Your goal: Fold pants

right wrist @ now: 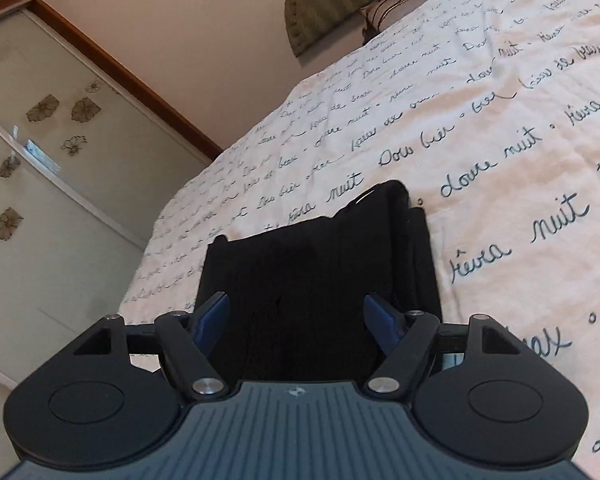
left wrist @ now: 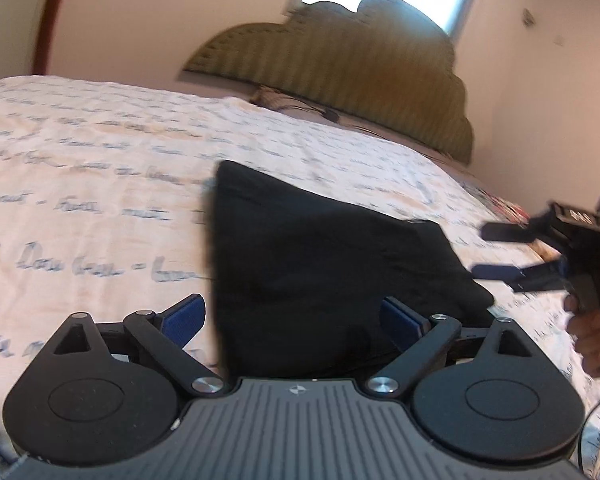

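Left wrist view shows the black pants (left wrist: pixel 320 264) lying folded on the bed (left wrist: pixel 100 168) at frame centre, with the left gripper (left wrist: pixel 292 320) and right gripper (left wrist: pixel 496 250) both spread apart, seemingly freed to regrip.

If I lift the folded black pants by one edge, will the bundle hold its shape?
Probably not. The black pants look like soft, limp cloth in stacked layers, so a one-edge lift would likely let them sag and unfold. They lie on a wrinkled bedspread, so pushing may bunch both fabrics. Both the left gripper and right gripper are open; supporting two edges seems safer.
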Demonstrator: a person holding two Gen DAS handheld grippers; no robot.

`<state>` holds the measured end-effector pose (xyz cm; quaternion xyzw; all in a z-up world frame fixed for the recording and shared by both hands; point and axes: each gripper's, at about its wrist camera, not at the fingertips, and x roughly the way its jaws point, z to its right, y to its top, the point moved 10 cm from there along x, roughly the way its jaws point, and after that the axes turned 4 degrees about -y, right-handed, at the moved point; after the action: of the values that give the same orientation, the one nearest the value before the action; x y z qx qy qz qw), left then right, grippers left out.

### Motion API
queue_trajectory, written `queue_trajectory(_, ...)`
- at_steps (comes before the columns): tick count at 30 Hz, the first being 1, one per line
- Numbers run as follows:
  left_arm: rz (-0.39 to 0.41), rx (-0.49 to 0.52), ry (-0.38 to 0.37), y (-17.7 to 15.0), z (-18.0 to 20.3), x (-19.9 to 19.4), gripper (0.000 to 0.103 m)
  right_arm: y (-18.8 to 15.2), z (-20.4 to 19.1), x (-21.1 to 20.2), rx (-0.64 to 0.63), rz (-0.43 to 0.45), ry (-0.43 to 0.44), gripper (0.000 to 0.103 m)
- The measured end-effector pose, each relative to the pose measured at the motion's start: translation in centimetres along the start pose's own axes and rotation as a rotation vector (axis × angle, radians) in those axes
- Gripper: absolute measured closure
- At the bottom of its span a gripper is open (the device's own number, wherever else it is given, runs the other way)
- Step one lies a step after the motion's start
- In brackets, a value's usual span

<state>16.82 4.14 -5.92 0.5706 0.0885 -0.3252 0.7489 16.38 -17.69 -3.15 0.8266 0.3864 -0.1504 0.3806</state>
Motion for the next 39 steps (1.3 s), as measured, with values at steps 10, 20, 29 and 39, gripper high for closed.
queue_trajectory(10, -0.107, -0.089, 0.104, -0.8, -2.3, 1.9, 0.004, -2.6, 2.5, 1.1, 0.081, -0.036, 0.093, 0.034)
queue_trajectory(20, -0.125, -0.074, 0.164, -0.9, -1.7, 2.7, 0.001, -0.7, -0.1, 0.0, 0.060, 0.005, 0.021, 0.031)
queue_trajectory(29, -0.106, -0.042, 0.173, -1.1, -1.3, 2.7, 0.000, -1.7, 1.9, 3.1, 0.016, -0.034, 0.032, 0.032)
queue_trajectory(39, -0.083, -0.115, 0.131, -1.0, -1.8, -0.3, 0.006, -1.9, -0.4, -1.4, -0.122, 0.081, -0.157, 0.029)
